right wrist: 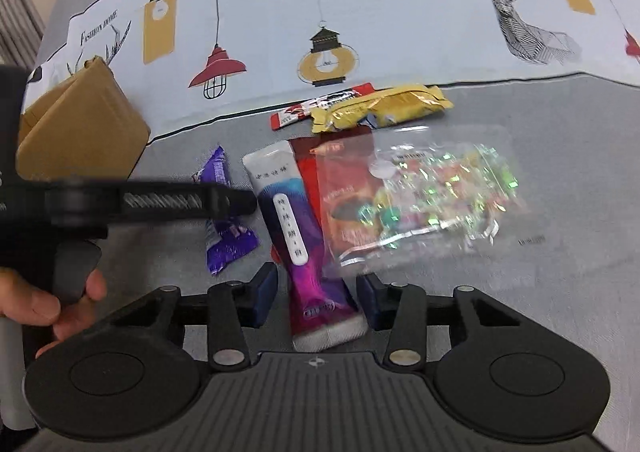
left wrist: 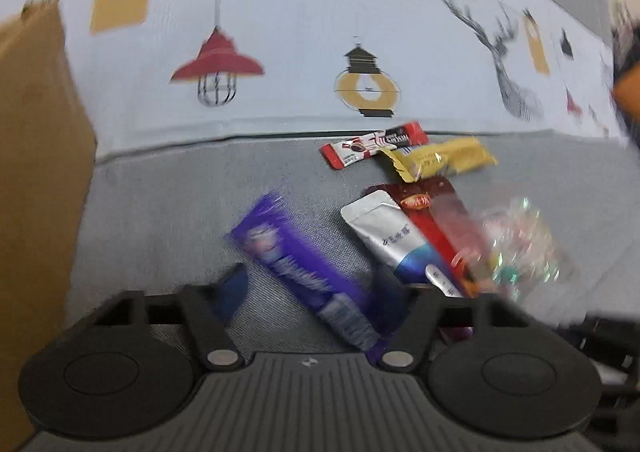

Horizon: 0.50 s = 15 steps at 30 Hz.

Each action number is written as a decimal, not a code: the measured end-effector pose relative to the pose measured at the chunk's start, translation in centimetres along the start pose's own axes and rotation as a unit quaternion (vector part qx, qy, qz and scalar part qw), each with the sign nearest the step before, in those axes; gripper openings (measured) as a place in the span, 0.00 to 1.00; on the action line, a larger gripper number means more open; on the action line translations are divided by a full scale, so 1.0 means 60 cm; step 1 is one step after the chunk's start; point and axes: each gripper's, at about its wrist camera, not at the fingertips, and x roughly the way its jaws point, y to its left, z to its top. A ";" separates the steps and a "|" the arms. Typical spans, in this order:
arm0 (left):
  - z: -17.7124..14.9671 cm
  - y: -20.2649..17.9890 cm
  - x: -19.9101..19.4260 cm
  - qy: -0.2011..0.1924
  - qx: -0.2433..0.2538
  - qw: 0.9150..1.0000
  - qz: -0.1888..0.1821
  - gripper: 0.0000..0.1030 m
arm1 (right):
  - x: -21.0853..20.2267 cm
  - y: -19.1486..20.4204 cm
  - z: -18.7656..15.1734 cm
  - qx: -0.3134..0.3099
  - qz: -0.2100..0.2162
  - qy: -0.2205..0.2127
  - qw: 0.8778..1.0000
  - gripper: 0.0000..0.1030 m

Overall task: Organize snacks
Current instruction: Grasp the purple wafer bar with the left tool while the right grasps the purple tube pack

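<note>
**Snack sorting: both claws poised, nothing yet boxed**

The cardboard box stands left of both claws; no snack shows in it, so sorting appears barely begun. The clear candy bag lies ahead-right of the right claw, whose half-open jaws straddle the silver-purple sachet without pressing. The purple wrapper runs between the left claw jaws, half-open; grip uncertain. Yellow packet and red stick lie beyond.
</note>
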 end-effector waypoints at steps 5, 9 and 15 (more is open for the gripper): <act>-0.020 0.024 -0.030 0.037 0.004 0.999 -0.003 0.26 | 0.003 0.011 0.004 -0.002 0.001 0.008 1.000 0.27; -0.063 0.048 -0.078 0.054 0.000 0.998 -0.011 0.26 | -0.005 0.022 0.000 -0.005 -0.005 0.011 1.000 0.23; -0.108 0.043 -0.111 0.050 0.044 0.998 -0.003 0.26 | -0.075 0.056 -0.052 -0.022 -0.027 0.007 0.999 0.23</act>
